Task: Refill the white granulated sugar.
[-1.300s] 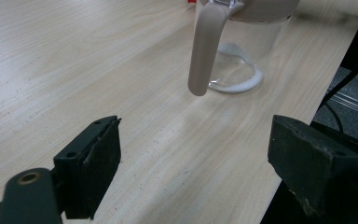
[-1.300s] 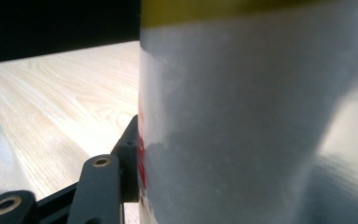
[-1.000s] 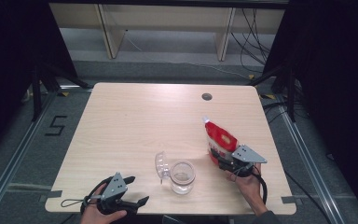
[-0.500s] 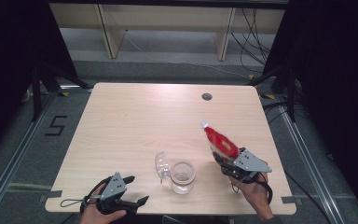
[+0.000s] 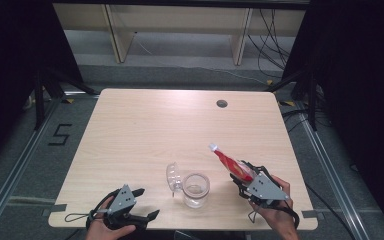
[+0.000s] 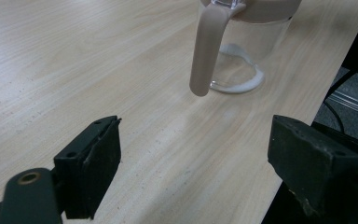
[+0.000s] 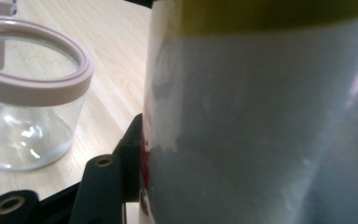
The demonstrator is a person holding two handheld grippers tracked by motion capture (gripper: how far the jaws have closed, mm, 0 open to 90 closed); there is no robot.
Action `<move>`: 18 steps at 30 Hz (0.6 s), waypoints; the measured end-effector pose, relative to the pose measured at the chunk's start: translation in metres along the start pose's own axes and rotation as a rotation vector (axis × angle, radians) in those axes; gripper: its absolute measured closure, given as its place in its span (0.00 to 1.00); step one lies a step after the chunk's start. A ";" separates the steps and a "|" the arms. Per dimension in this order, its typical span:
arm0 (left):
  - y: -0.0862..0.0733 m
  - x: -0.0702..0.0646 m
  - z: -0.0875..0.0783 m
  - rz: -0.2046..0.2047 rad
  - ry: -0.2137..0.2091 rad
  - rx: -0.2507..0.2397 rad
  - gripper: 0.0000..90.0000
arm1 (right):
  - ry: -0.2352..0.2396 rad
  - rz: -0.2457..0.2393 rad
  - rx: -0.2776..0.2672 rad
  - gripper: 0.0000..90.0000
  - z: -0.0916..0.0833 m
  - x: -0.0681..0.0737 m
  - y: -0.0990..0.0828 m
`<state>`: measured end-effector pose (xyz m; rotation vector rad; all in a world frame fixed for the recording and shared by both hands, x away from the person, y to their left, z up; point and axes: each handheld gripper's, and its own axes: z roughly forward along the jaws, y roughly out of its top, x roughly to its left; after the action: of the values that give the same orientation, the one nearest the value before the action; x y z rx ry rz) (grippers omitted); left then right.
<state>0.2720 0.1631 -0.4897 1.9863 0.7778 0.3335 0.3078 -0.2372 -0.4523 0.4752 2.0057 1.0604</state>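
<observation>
Pouch [image 5: 232,165] tilted, clamped in right gripper [image 5: 245,181], beside open jar [image 5: 196,189].

From above the near edge we look forward and down over the whole desk [image 5: 145,125]. Our left gripper view skims low toward the glass jar [image 6: 242,46] at close range; our right gripper view shares that jar, its pink rim close by

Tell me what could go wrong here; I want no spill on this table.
The red pouch in the right gripper leans toward the glass jar but sits beside its mouth, so contents may miss. The jar's open lid stands near that path. The left gripper is apart from the jar, which might tip if bumped.
</observation>
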 end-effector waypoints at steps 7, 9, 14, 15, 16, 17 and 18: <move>0.000 -0.001 0.001 0.008 0.005 0.008 0.19 | -0.038 -0.160 0.057 0.54 -0.007 0.003 0.004; 0.000 -0.001 0.001 0.011 0.006 0.007 0.19 | -0.039 -0.188 0.057 0.54 -0.008 0.003 0.005; 0.000 -0.001 0.000 -0.002 0.005 0.007 0.19 | -0.054 -0.245 0.073 0.54 -0.009 0.004 0.007; 0.000 -0.001 0.000 -0.002 0.006 0.006 0.19 | -0.057 -0.237 0.075 0.54 -0.010 0.005 0.007; 0.000 -0.001 0.000 -0.001 0.006 0.006 0.19 | -0.054 -0.261 0.077 0.54 -0.010 0.005 0.008; 0.000 -0.001 0.000 0.000 0.008 0.007 0.19 | -0.065 -0.300 0.095 0.54 -0.011 0.009 0.010; 0.000 -0.001 0.000 0.000 0.008 0.007 0.19 | -0.065 -0.300 0.095 0.54 -0.011 0.009 0.010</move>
<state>0.2716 0.1624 -0.4901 1.9921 0.7851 0.3391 0.2934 -0.2320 -0.4449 0.2431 2.0002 0.7587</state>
